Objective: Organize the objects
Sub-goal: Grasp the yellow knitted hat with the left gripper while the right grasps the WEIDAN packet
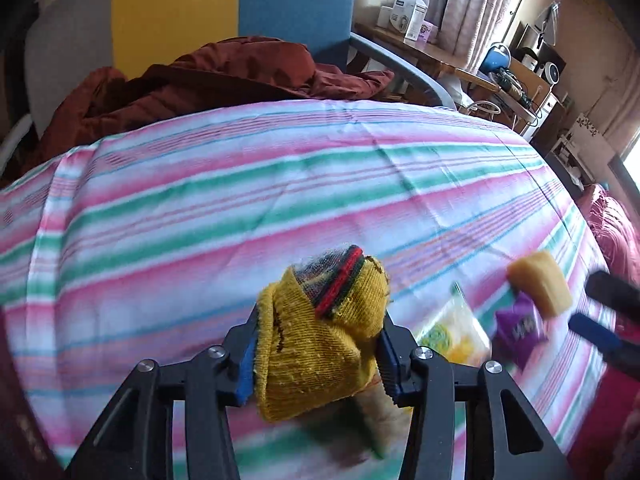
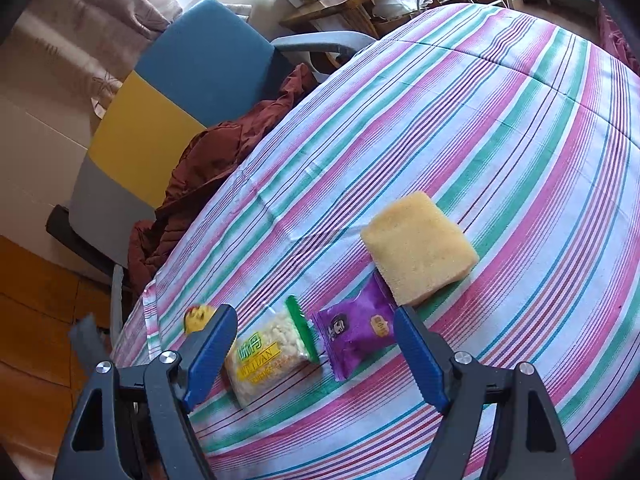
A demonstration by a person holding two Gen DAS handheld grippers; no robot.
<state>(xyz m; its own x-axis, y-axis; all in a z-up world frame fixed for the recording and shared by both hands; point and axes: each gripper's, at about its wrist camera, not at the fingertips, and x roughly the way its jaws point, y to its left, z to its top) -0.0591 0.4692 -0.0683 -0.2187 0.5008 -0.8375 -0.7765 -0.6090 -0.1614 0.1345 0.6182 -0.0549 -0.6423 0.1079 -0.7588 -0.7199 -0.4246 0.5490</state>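
Your left gripper [image 1: 316,344] has its jaws clamped on a yellow sock [image 1: 320,332], while your right gripper [image 2: 316,356], jaws apart, hovers nearer the purple packet [image 2: 354,334].

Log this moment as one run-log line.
left tongs: shut on yellow sock | right tongs: open above snack packets | sponge: on striped cloth

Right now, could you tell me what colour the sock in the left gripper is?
Mustard yellow with a red-and-dark striped band; clearest from the left wrist.
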